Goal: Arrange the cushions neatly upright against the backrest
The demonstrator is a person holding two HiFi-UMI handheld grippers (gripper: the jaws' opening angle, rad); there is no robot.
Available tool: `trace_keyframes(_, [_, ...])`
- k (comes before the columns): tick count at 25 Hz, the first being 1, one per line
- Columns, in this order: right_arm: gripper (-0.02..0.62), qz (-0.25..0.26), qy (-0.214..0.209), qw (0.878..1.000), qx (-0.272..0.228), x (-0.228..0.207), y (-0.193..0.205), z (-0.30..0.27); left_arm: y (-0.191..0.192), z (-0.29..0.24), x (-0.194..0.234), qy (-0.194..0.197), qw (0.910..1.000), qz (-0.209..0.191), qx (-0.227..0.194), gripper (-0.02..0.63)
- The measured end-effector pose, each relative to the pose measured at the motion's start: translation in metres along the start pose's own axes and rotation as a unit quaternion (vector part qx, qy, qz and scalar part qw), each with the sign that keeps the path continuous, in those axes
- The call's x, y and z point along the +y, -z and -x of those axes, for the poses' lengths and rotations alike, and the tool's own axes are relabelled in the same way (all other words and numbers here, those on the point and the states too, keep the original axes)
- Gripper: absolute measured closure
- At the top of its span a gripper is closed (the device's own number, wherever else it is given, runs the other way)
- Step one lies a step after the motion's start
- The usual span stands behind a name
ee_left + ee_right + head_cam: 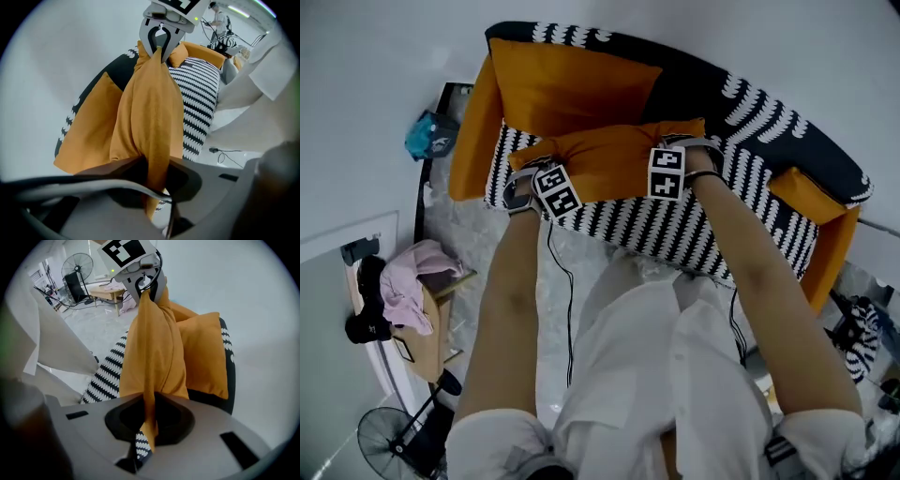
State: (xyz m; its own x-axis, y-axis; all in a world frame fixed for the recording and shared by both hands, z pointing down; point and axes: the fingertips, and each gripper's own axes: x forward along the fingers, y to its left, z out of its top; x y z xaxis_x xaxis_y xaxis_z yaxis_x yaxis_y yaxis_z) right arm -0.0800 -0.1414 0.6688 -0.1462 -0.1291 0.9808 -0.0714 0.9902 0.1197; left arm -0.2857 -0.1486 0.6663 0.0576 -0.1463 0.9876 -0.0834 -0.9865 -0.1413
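A staged lab room is suggested: a patterned sofa (656, 230) is set against bare white walls (262, 296), with a pedestal fan (389, 439), cluttered table (427, 347) and trailing cables (570, 319) nearby.

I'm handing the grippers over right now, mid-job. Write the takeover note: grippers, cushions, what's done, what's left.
Left gripper: jaws shut on one end of the held cushion.
Right gripper: jaws shut on its other end.
The held cushion hangs between them, just over the striped seat.
Done: the second cushion stands against the backrest at the left end.
Left: stand the held cushion against the backrest, then check the third cushion at the right end; its pose is unclear.
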Motion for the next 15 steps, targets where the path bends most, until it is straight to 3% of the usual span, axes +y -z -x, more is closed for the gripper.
trace_keyframes(8, [0.56,-0.089,0.014,0.996,0.013,0.015,0.119,0.057,-0.129,0.024,-0.005,0.006,0.9972,-0.062,-0.041,0.517])
trace_keyframes(15, [0.56,-0.165,0.035,0.985,0.03,0.035,0.242,0.095,-0.261,0.031,-0.012,0.003,0.9877,-0.141,-0.069,0.52])
